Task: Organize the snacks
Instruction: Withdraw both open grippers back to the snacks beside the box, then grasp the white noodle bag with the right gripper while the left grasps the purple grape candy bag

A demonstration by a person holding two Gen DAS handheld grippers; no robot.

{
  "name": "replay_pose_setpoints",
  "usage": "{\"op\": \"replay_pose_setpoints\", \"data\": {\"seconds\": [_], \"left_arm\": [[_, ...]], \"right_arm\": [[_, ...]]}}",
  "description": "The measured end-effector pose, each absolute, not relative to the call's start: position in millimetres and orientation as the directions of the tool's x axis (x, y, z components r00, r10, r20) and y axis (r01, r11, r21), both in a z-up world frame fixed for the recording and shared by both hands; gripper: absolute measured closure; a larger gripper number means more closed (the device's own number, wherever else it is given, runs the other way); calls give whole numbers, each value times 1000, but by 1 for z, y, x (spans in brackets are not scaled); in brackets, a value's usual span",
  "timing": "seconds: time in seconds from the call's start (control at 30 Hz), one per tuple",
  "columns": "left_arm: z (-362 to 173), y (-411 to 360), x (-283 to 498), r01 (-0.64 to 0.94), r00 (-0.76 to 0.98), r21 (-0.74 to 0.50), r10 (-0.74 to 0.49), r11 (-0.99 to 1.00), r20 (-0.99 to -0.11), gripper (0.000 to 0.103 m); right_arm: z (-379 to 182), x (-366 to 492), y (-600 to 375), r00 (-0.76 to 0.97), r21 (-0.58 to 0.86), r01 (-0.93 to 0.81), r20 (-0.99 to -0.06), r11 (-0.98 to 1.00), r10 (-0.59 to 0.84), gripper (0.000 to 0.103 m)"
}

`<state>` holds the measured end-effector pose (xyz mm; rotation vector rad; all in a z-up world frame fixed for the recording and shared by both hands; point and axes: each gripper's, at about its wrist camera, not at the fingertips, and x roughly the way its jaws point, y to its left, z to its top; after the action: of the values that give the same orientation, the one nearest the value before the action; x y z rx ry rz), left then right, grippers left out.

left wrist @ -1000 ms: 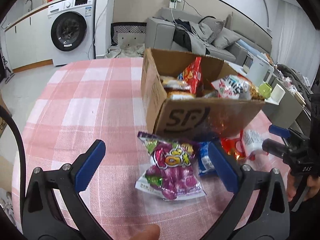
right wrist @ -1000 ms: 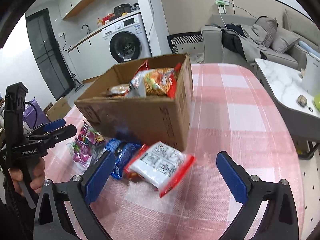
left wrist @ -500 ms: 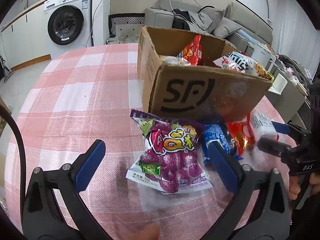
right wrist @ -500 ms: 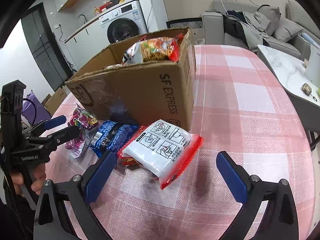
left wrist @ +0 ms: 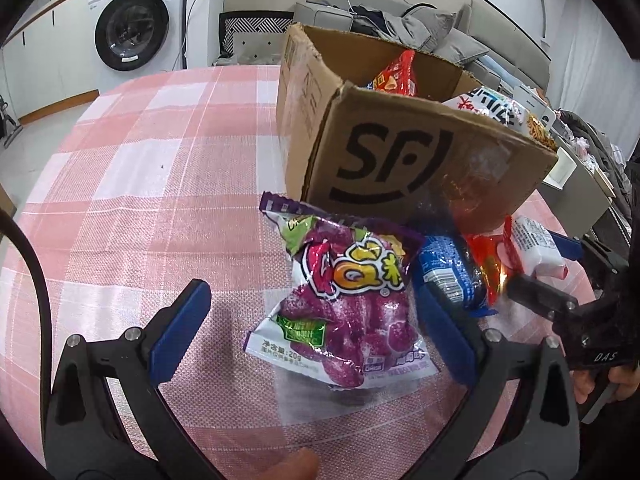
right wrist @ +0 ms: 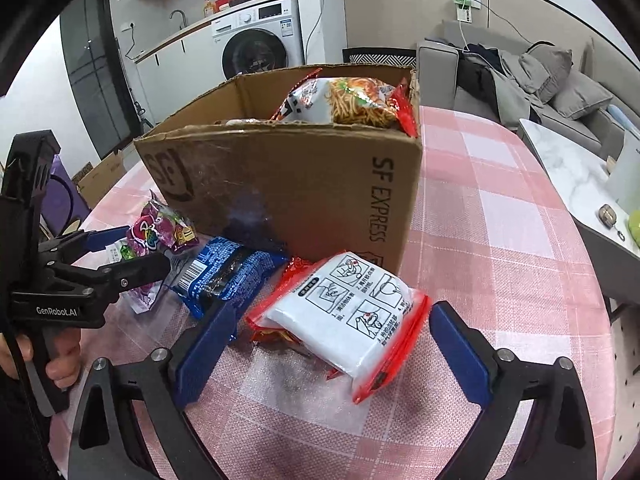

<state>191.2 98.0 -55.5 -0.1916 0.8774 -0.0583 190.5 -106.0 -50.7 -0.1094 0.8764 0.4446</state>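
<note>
A brown SF cardboard box [left wrist: 400, 160] holding several snack packs stands on the pink checked table; it also shows in the right wrist view [right wrist: 288, 192]. In front of it lie a purple snack bag [left wrist: 352, 304], a blue pack [left wrist: 448, 276] and a red-and-white pack [right wrist: 348, 320]. My left gripper [left wrist: 312, 320] is open, its fingers on either side of the purple bag. My right gripper [right wrist: 328, 348] is open, its fingers on either side of the red-and-white pack. The purple bag [right wrist: 160, 236] and blue pack [right wrist: 228, 276] also show in the right wrist view.
The pink checked tablecloth [left wrist: 140, 160] covers the round table. A washing machine [left wrist: 132, 36] and a grey sofa [right wrist: 520, 80] stand beyond it. A white side table [right wrist: 580, 184] with small items is at the right.
Both grippers have moved lower and closer to the packs; the purple bag and the red-and-white pack now lie between the open fingers.
</note>
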Motion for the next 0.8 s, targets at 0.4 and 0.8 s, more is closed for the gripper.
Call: {"op": "replay_pose_setpoints", "data": {"seconds": [0.4, 0.8], "left_arm": [[-59, 104, 193, -30, 645, -206, -139, 978, -752, 1], [-58, 97, 185, 30, 651, -223, -189, 974, -735, 37]], "right_arm": [[-54, 184, -122, 537, 146, -407, -760, 902, 366, 16], [-50, 182, -122, 539, 169, -423, -743, 890, 397, 36]]}}
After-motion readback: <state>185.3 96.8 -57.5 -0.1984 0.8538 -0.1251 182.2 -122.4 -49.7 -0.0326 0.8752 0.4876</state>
